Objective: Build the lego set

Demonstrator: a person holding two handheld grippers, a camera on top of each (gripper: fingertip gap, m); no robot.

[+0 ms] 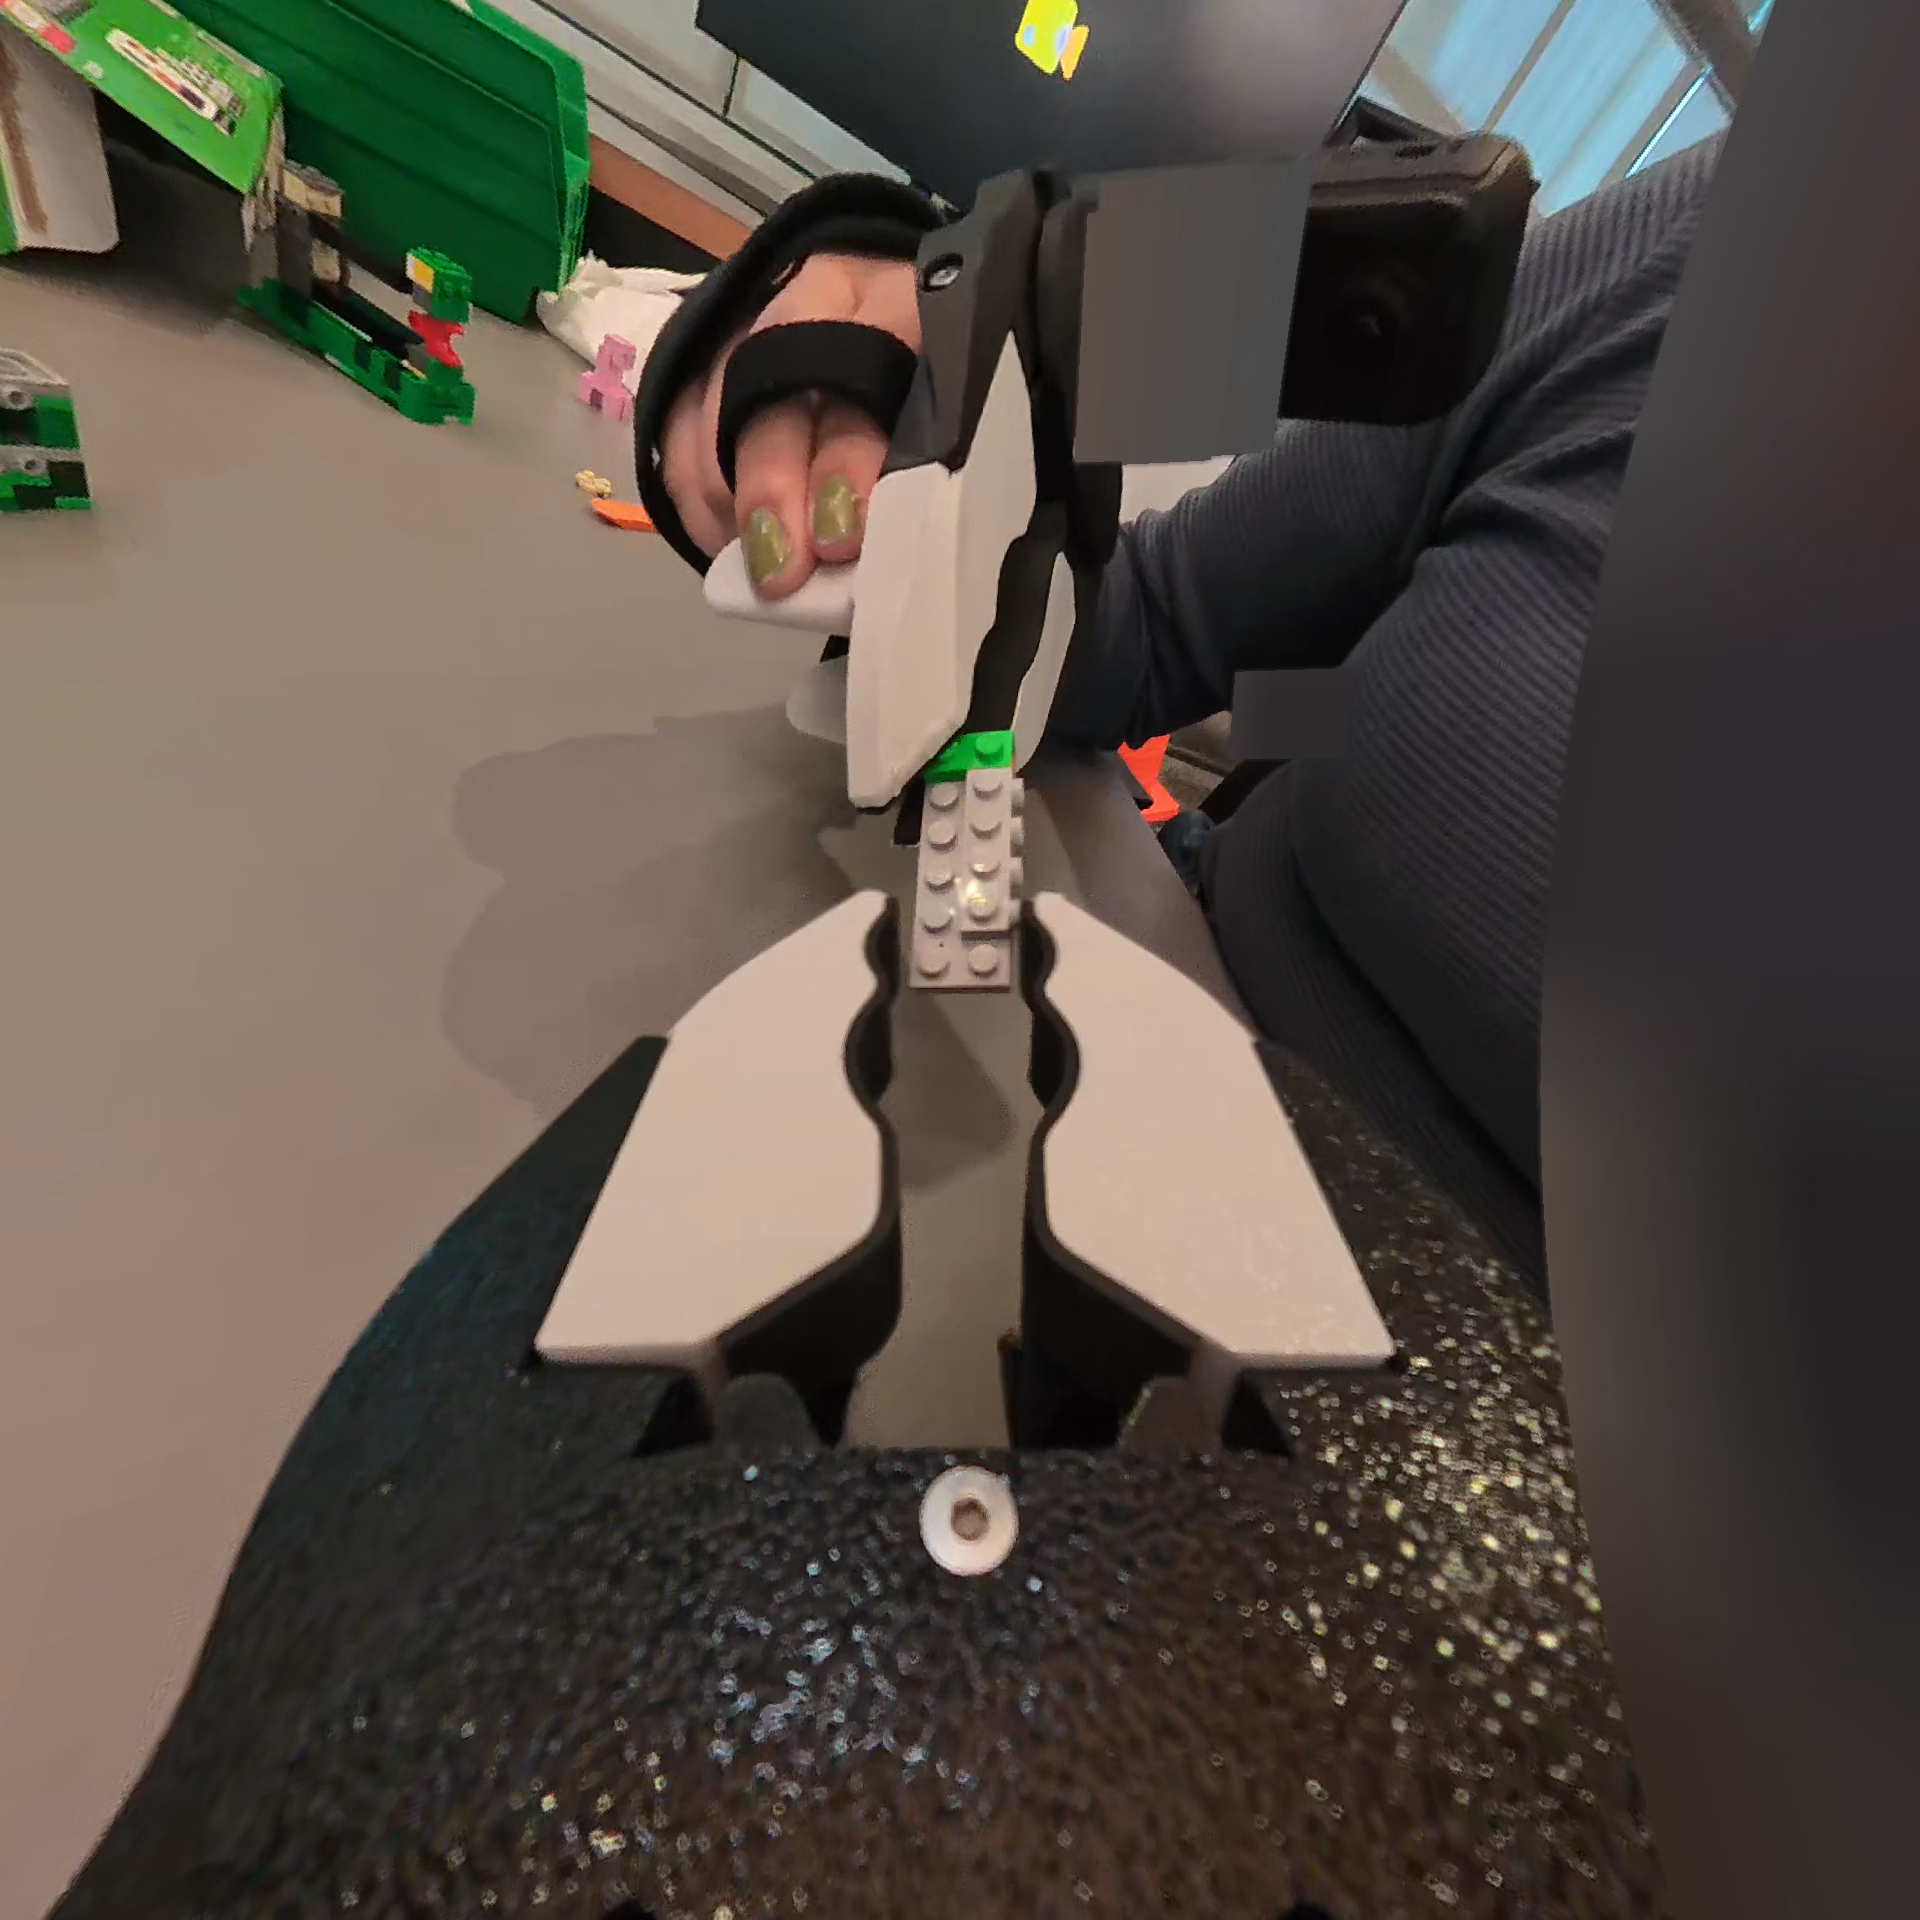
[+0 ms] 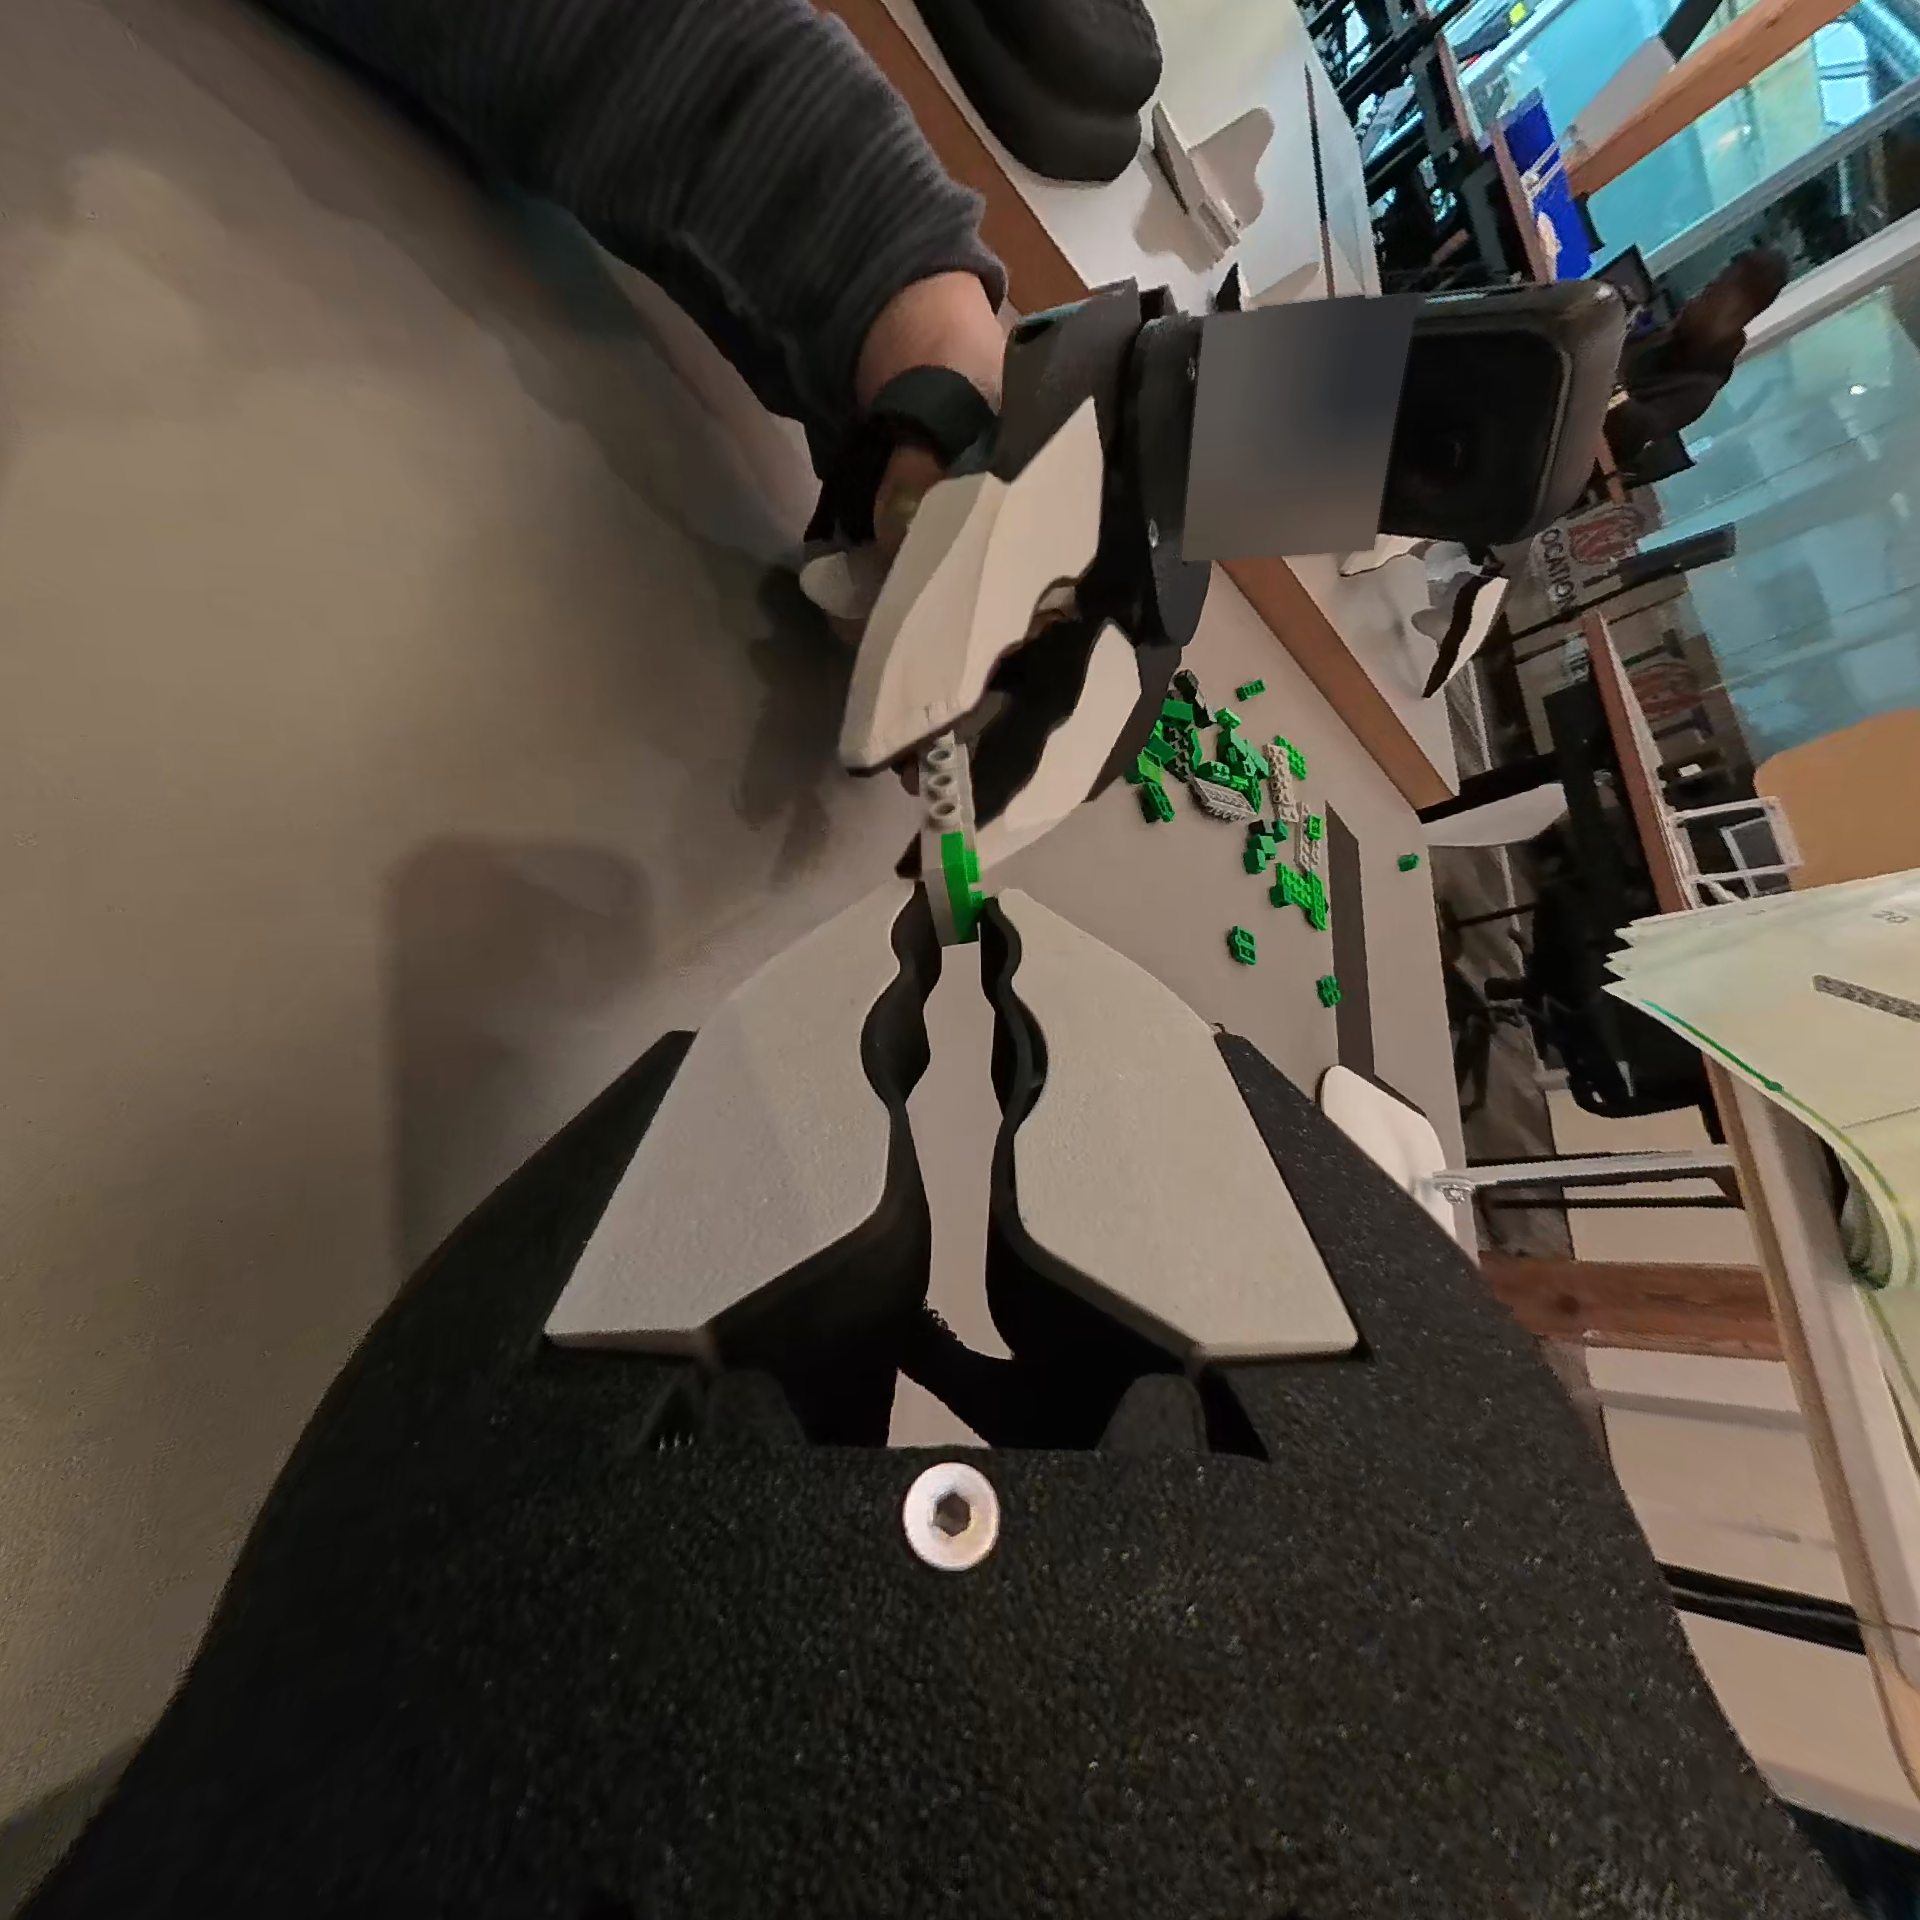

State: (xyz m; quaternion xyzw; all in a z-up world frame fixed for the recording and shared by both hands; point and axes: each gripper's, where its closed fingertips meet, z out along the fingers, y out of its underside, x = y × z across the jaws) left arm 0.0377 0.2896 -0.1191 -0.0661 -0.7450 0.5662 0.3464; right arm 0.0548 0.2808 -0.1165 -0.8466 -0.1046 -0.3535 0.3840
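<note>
A grey studded plate (image 1: 966,883) with a green piece (image 1: 977,750) at its far end is held in the air between both grippers. My left gripper (image 1: 964,920) is shut on the grey end of the plate. My right gripper (image 1: 956,774) comes down from above and is shut on the green end. In the right wrist view, my right gripper (image 2: 956,914) pinches the green piece (image 2: 961,878), seen edge-on. The left gripper (image 2: 940,779) holds the grey end (image 2: 943,779) above it. A hand with straps holds each gripper.
On the grey table (image 1: 312,831) stand a green box (image 1: 156,94), a partly built green model (image 1: 364,343), a pink figure (image 1: 608,379) and an orange piece (image 1: 623,514). A pile of loose green and grey bricks (image 2: 1226,769) and an instruction booklet (image 2: 1818,1039) lie farther off. My two grippers' fingertips are within a few centimetres of each other.
</note>
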